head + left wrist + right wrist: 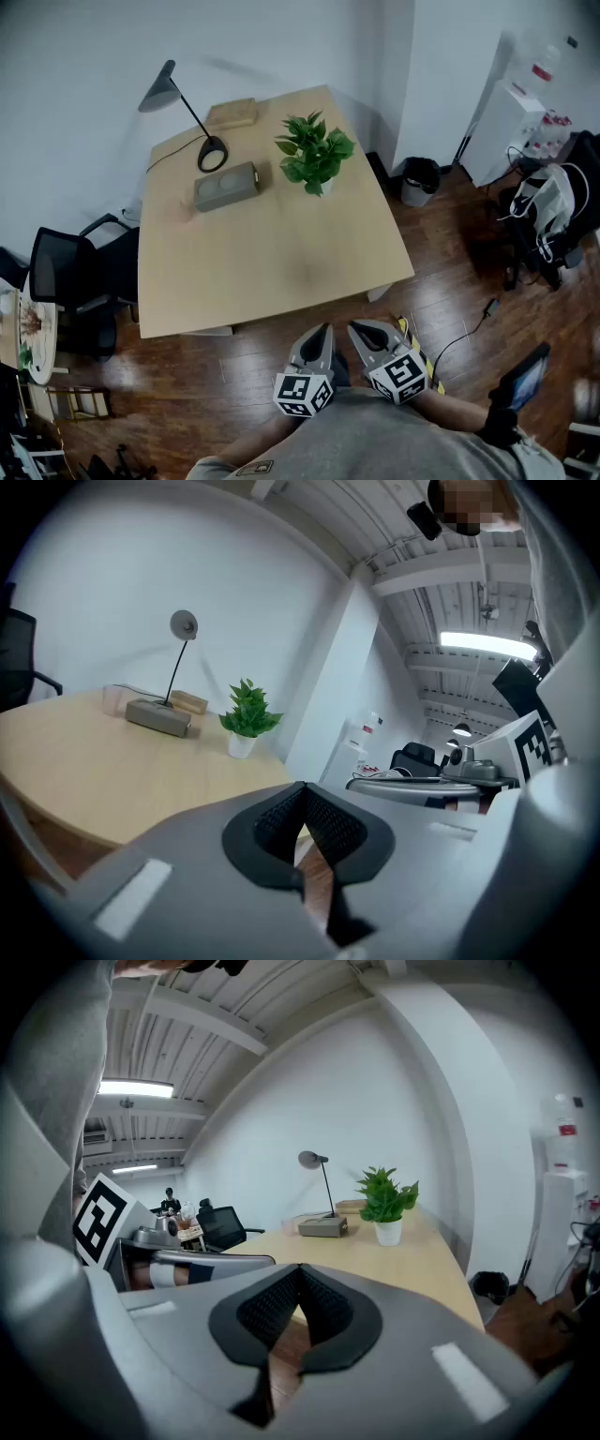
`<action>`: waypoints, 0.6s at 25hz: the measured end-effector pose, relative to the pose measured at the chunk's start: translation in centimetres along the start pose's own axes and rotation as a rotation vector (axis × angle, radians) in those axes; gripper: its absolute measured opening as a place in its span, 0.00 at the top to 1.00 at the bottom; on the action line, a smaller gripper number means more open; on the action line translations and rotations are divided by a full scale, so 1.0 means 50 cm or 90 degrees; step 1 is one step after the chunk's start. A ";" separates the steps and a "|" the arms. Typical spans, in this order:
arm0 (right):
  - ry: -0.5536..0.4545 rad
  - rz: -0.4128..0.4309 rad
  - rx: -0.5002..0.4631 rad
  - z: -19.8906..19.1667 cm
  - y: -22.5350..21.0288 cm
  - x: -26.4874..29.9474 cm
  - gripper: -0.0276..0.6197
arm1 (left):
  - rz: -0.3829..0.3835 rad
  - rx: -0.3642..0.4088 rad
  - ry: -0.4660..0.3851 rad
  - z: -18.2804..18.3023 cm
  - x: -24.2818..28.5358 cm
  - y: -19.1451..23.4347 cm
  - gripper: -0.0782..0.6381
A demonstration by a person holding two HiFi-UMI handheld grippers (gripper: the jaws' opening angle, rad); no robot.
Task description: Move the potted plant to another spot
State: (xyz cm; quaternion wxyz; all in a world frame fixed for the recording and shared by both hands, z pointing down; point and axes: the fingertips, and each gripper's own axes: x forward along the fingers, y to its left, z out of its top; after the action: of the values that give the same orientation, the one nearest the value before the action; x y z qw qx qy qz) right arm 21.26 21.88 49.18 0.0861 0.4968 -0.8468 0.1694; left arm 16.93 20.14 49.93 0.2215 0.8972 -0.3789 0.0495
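A small green potted plant [315, 155] in a white pot stands upright at the far right part of the light wooden table [262, 262]. It also shows far off in the left gripper view as the plant [247, 718] and in the right gripper view as the plant [385, 1200]. My left gripper [323, 330] and right gripper [357, 328] hang side by side over the wooden floor, short of the table's near edge, well away from the plant. Both are shut with nothing between their jaws.
A black desk lamp [178, 108], a grey box [226, 186] and a wooden block [232, 113] sit at the table's far end. A black office chair [70, 277] stands left of the table. A bin [419, 178], a white cabinet [506, 127] and floor cables [464, 333] lie to the right.
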 end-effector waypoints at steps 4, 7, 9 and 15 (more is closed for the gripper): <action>-0.005 -0.022 0.000 0.074 -0.048 0.114 0.95 | -0.016 0.006 0.003 0.085 0.079 0.090 0.88; -0.011 -0.039 0.003 0.114 -0.081 0.188 0.95 | -0.031 0.008 0.002 0.135 0.134 0.151 0.88; -0.012 -0.052 0.004 0.132 -0.104 0.227 0.95 | -0.033 0.008 0.000 0.162 0.165 0.189 0.88; 0.004 -0.073 0.014 0.143 -0.158 0.286 0.95 | -0.026 -0.003 0.010 0.182 0.222 0.252 0.88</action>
State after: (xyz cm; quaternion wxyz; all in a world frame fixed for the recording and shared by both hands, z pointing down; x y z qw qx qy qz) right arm 21.25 4.09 48.63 0.0927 0.5447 -0.8150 0.1746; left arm 15.20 1.14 49.15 0.2271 0.9038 -0.3591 0.0510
